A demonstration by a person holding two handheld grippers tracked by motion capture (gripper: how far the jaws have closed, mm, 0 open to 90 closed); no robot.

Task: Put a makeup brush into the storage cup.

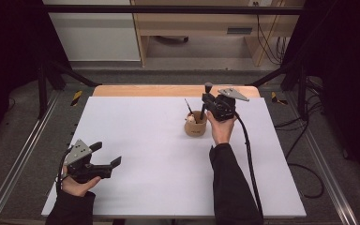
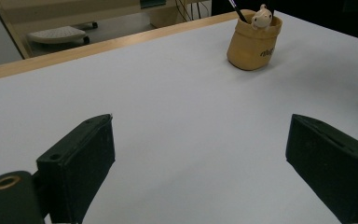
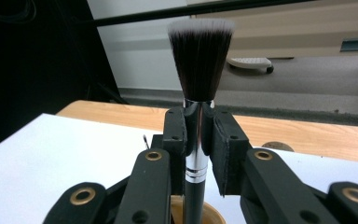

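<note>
A tan fabric-look cup (image 1: pixel 195 125) stands on the white table, holding a thin dark brush (image 1: pixel 188 105) and a small cream figure (image 2: pixel 262 17). My right gripper (image 1: pixel 208 104) hovers just right of and above the cup, shut on a makeup brush (image 3: pixel 199 93) held upright. The brush has a black handle, a silver ferrule and a flat dark tuft with pale tips (image 1: pixel 208 86). Its handle reaches down over the cup's mouth (image 3: pixel 196 212). My left gripper (image 1: pixel 107 154) rests near the table's front left, jaws wide open with nothing between them; the cup (image 2: pixel 253 44) lies far ahead of it.
The white board (image 1: pixel 159 159) covers a wooden table whose far edge (image 1: pixel 168 90) shows behind the cup. A black cable (image 1: pixel 248 154) trails from the right gripper toward the front. Metal rails and dark frame posts flank the table.
</note>
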